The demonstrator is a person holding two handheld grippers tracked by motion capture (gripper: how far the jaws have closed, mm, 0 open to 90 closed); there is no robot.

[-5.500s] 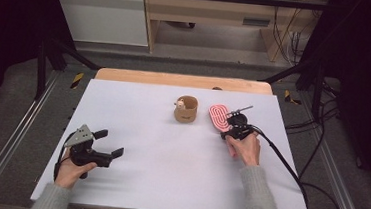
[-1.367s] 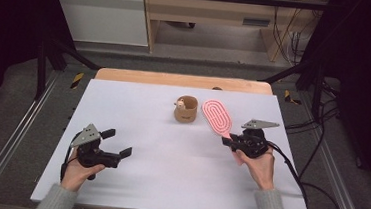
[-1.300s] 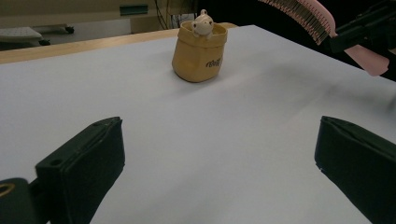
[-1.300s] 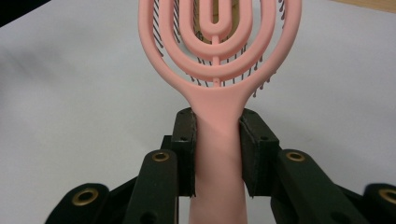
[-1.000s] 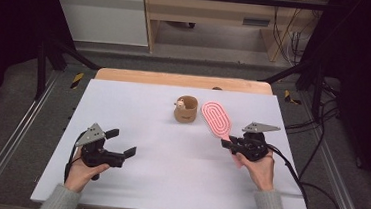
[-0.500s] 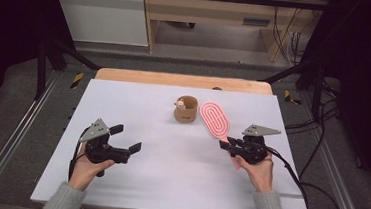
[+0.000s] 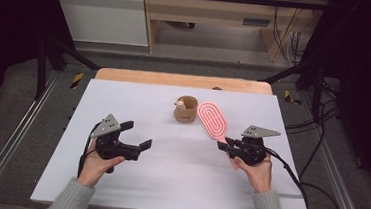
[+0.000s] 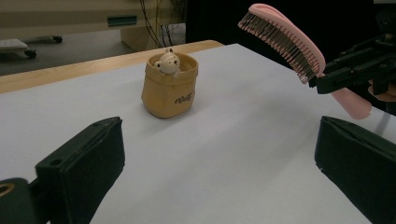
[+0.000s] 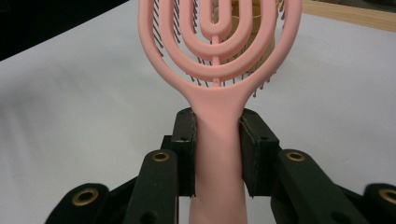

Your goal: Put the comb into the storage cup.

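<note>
A pink oval hairbrush point(image 7: 212, 120) is raised off the white table point(image 7: 177, 189), bristles facing down and left. My right gripper point(image 7: 222, 146) is shut on its handle; the right gripper view shows both pads pressed against the handle point(image 9: 217, 154) below the brush head point(image 9: 217, 56). A small tan pouch-shaped pot point(image 7: 185, 109) with a little bear figure inside stands just left of the brush head. My left gripper point(image 7: 137, 135) hovers open at the left front, pointing toward the pot point(image 8: 170, 91) and the brush point(image 8: 280, 37). Nothing lies between its jaws point(image 8: 217, 126).
A wooden strip point(image 7: 175, 79) runs along the table's far edge. Black frame bars and cables point(image 7: 314, 160) stand at the sides, and a cabinet and shelf are behind. The right hand's cable trails off the table to the right.
The left gripper has risen and moved right toward the middle of the table. The right gripper, earlier close by the pot with the brush, now holds it nearer the person and keeps still.
</note>
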